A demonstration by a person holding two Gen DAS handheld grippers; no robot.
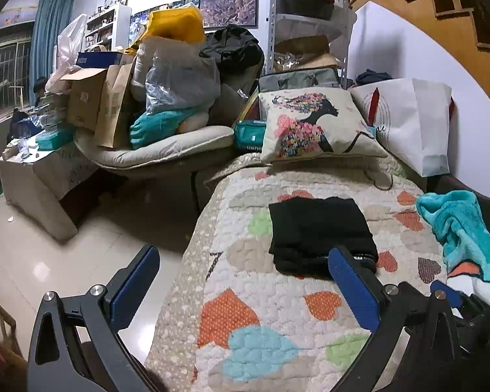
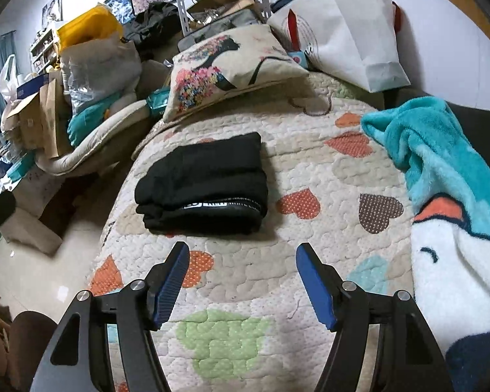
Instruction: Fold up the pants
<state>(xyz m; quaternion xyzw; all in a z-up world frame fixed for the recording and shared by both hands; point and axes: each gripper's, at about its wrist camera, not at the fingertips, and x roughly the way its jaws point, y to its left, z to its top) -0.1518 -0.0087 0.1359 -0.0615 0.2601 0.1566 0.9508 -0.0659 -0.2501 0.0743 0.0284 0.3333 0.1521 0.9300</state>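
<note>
Both grippers are held spread apart with nothing between their fingers: the left gripper (image 1: 241, 281) and the right gripper (image 2: 241, 281). Black pants (image 2: 202, 184) are seen folded into a compact stack on the quilt (image 2: 310, 170), just ahead of both, near a teal blanket (image 2: 441, 150).

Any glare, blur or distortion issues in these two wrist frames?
Left wrist: heavy fisheye bend, dark corners, glare spots on the floor, green flare at the right edge. Right wrist: same bend; pants so dark the folds barely show, though the waistband print is visible. Both sharp.
</note>
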